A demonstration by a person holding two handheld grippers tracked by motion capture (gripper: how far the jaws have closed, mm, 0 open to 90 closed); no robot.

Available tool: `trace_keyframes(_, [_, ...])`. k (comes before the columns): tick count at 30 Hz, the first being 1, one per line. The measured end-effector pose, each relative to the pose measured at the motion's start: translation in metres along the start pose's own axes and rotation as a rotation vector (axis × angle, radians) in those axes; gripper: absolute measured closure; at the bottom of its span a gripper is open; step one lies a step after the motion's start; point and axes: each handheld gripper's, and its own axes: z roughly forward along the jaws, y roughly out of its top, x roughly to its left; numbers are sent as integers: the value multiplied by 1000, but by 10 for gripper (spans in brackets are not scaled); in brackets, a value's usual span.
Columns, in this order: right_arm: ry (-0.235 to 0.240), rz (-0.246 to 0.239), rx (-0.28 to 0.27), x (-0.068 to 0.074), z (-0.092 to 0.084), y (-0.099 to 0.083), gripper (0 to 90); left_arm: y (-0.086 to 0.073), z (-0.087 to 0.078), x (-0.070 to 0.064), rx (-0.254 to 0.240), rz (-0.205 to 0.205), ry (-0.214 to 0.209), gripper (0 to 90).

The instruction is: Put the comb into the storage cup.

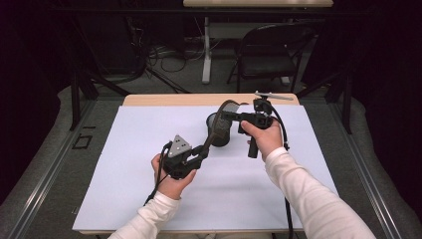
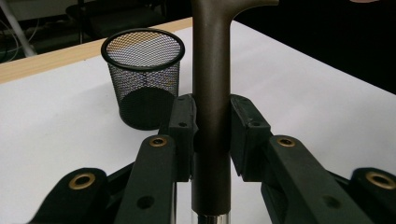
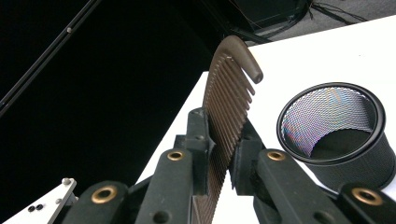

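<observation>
A brown comb hangs above the white table sheet, held at both ends. My left gripper is shut on its smooth handle, with a pad pressing each side. My right gripper is shut across the toothed part, the curved tip sticking out past the pads. A black mesh pen cup stands upright on the sheet just behind and below the comb. The cup looks empty and sits left of the handle in the left gripper view. In the right gripper view the cup is at the right.
The wooden table edge runs along the far side of the sheet. Beyond it stand a black folding chair and another table's white leg, with cables on the floor. Bare sheet lies to the left and toward the front.
</observation>
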Motion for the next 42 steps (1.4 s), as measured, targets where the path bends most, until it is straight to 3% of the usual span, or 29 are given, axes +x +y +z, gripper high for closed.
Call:
trace_keyframes(21, [57,51,16,-3,0,0,868,-2,0,1,-8,-17,-20,725])
trace_keyframes(42, [67,59,23,-4,-1,1,870,-3,1,1,-9,-26,-22,722])
